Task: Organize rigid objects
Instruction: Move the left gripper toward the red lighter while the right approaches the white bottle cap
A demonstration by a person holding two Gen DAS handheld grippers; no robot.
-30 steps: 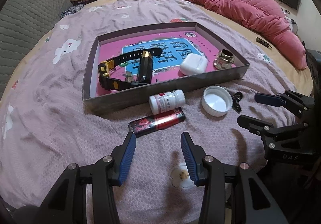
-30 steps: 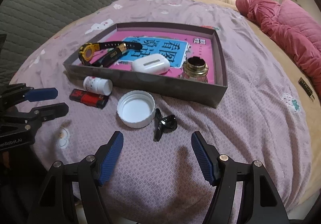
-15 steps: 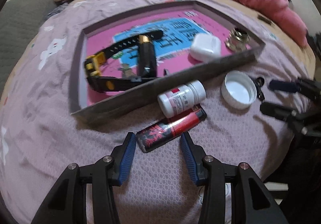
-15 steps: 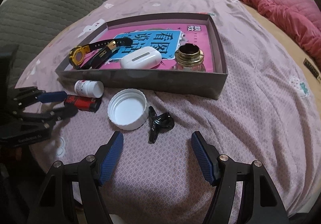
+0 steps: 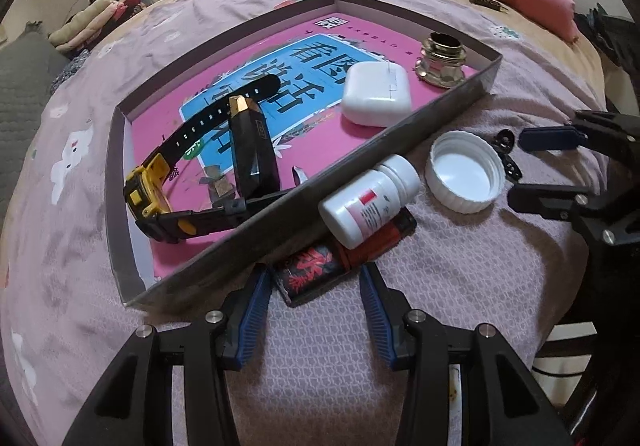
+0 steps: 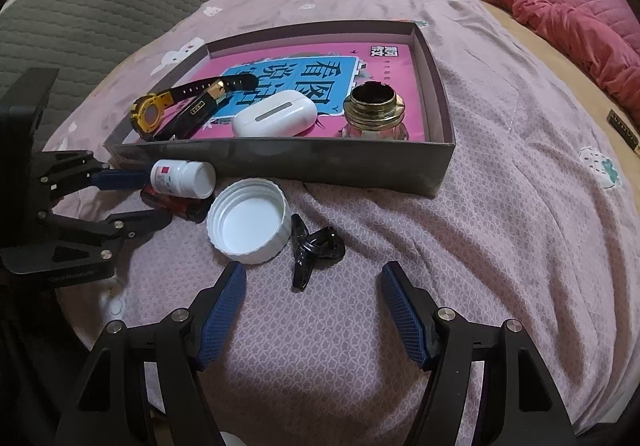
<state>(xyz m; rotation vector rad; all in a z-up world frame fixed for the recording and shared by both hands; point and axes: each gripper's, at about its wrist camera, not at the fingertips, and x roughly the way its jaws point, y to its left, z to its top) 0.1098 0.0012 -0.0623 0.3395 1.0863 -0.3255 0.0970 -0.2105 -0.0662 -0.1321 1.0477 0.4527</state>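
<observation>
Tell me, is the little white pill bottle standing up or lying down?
Lying down. The white pill bottle rests on its side on the bedspread, outside the tray, against its front wall and partly on top of the red lighter.

Item count — bed and tray

One tray [image 5: 400, 138]. Inside it, four things: one watch [image 5: 160, 182], one black-and-gold bar-shaped item [image 5: 250, 142], one white earbud case [image 5: 376, 94], one brass fitting [image 5: 440, 60]. Outside on the sheet, four more: one white pill bottle [image 5: 368, 202], one red-and-black lighter [image 5: 320, 266], one white cap [image 5: 464, 178], one black clip [image 6: 314, 246] — eight loose objects in all. Two grippers: left gripper [image 5: 316, 302], right gripper [image 6: 314, 298].
</observation>
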